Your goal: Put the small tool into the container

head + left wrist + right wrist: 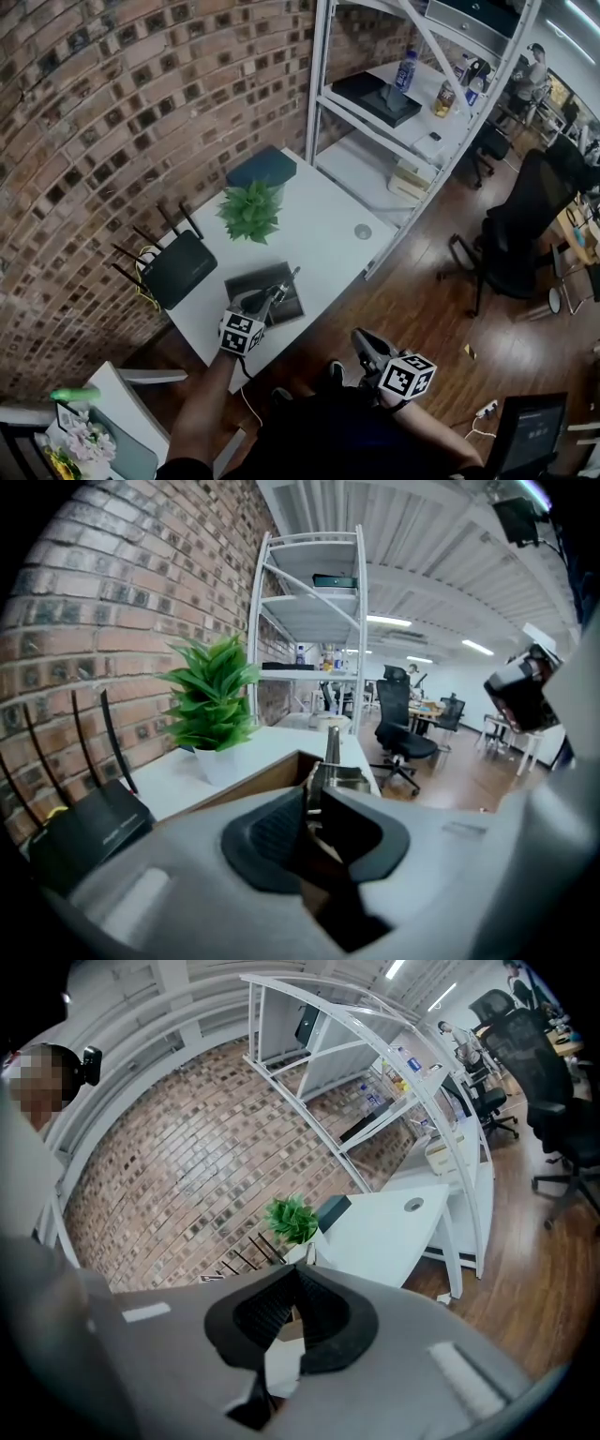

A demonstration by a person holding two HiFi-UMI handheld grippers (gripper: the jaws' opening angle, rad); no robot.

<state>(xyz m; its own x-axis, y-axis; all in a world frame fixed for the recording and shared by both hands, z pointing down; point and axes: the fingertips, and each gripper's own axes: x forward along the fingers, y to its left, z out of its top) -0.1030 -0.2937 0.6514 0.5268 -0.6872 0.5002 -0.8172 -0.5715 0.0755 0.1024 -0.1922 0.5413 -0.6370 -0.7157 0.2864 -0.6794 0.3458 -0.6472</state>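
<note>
A dark, shallow container (246, 279) lies near the front of the white table (323, 211). My left gripper (267, 298) hovers over it, shut on the small tool (287, 278), a thin metal piece that sticks out past the fingertips. In the left gripper view the small tool (331, 747) stands in the narrow slit between the pads of the left gripper (314, 794), above the container's brown inner wall (272, 775). My right gripper (361, 339) is off the table, low by the person's lap. In its own view the right gripper (292, 1274) is shut and holds nothing.
A potted green plant (250, 211) stands just behind the container. A black router (178, 267) with antennas sits to its left and a dark teal box (262, 167) at the back. A white shelf rack (403, 94) borders the table's right. A black office chair (525, 216) stands on the wooden floor.
</note>
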